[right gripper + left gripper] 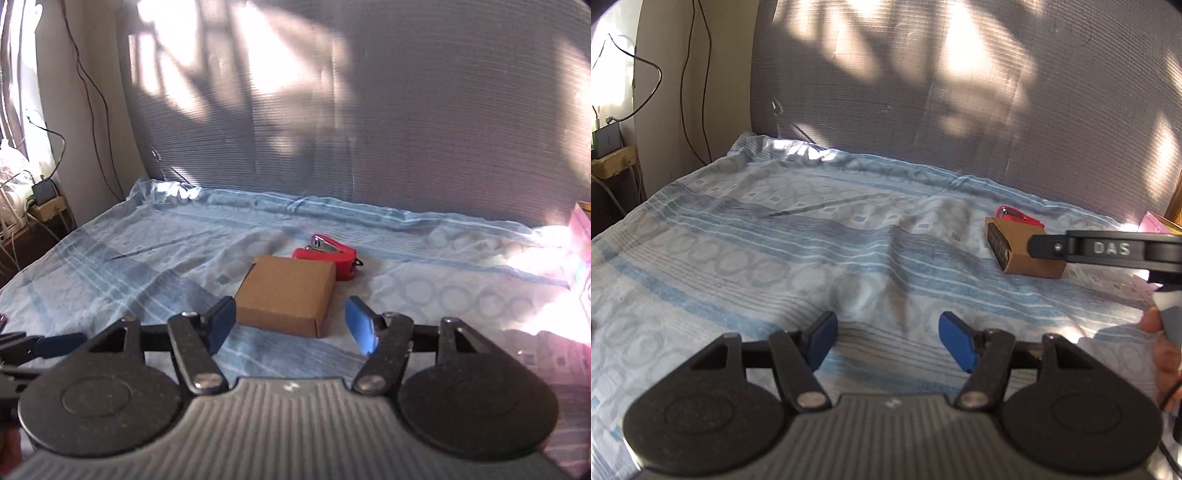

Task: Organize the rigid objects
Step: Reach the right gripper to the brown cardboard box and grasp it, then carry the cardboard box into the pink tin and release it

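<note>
A brown cardboard box (286, 291) lies flat on the blue patterned bedsheet (129, 258), with a red stapler (332, 258) touching its far side. My right gripper (290, 314) is open at the box's near edge. Its blue pads flank the box, and a gap shows on the right. In the left wrist view the box (1023, 258) and stapler (1015, 216) are at the right, partly hidden by one finger (1049, 247) of my right gripper. My left gripper (886, 328) is open over bare sheet, with nothing between its pads.
A grey textured panel (406, 129) rises behind the bed. A pink box (580, 251) stands at the right edge in bright sun. A power strip (46, 208) and hanging cables are at the far left. A person's hand (1163, 354) shows at the right.
</note>
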Demonstrator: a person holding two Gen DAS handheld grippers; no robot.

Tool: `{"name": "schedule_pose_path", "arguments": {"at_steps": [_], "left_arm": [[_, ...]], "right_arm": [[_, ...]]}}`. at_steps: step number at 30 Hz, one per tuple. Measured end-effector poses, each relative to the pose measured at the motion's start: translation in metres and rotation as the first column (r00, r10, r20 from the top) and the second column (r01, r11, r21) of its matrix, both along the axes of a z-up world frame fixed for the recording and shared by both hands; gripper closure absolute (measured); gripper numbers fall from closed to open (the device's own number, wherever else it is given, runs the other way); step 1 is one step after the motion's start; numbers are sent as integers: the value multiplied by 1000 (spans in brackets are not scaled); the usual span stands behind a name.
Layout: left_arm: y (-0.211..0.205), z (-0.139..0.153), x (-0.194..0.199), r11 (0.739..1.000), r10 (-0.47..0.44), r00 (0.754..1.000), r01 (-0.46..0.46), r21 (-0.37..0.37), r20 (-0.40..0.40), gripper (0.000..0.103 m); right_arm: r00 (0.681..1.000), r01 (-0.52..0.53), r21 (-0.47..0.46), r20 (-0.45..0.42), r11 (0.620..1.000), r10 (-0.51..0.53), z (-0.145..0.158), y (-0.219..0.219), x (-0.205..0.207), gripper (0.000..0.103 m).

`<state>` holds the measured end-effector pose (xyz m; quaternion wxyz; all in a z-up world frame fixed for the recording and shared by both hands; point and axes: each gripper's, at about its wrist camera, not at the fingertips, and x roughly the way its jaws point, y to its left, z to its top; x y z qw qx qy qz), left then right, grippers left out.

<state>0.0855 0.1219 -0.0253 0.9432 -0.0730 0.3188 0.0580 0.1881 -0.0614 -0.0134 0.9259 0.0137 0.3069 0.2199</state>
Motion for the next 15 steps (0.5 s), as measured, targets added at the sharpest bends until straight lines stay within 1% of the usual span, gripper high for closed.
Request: {"name": "schedule_pose_path", "arguments": {"at_steps": [1, 2, 3, 5, 6, 7, 8, 11, 12, 13, 14, 15], "left_arm": [[-1, -1, 1, 1000, 0, 1000, 0, 8, -3, 42], [-1, -2, 2, 1000, 0, 1000, 0, 14, -5, 42], [-2, -1, 1, 1000, 0, 1000, 0, 17, -6, 42], [0, -4, 4, 1000, 0, 1000, 0, 11, -5, 42], [1, -4, 4, 1000, 0, 1000, 0, 9, -5, 42], [1, -5, 5, 1000, -1, 1000, 1, 10, -5, 42], [1, -5, 5, 1000, -3, 1000, 3, 11, -6, 42], [1, -5, 6, 1000, -8, 1000, 8, 8, -4, 42], [1, -5, 6, 1000, -8, 1000, 8, 8, -4, 42], [2, -5, 6, 1000, -9, 1000, 9, 7, -3, 42], [2, -5, 6, 1000, -9, 1000, 9, 7, -3, 42], [2, -5, 6, 1000, -9, 1000, 9, 8, -3, 42]], "right_arm": [[1000, 9, -16, -25, 1000, -9, -5, 6, 10, 29], [999, 17, -9, -29, 1000, -17, -8, 8, 15, 23], [998, 30, -2, -49, 1000, -31, -12, 10, 21, 13], [995, 33, 48, -97, 998, -28, -13, 9, 26, 15], [994, 27, 69, -107, 997, -19, -13, 7, 25, 24], [994, 5, 90, -105, 996, 5, -12, 7, 20, 38], [995, -6, 83, -97, 997, 14, -11, 8, 16, 42], [997, -46, 31, -67, 998, 48, -5, 13, 0, 45], [996, -59, 23, -63, 998, 60, -4, 12, -5, 50], [995, -76, 22, -70, 997, 77, -4, 10, -11, 58], [992, -94, 29, -81, 995, 96, -4, 8, -17, 63], [988, -112, 29, -100, 993, 114, -6, 6, -23, 76]]}}
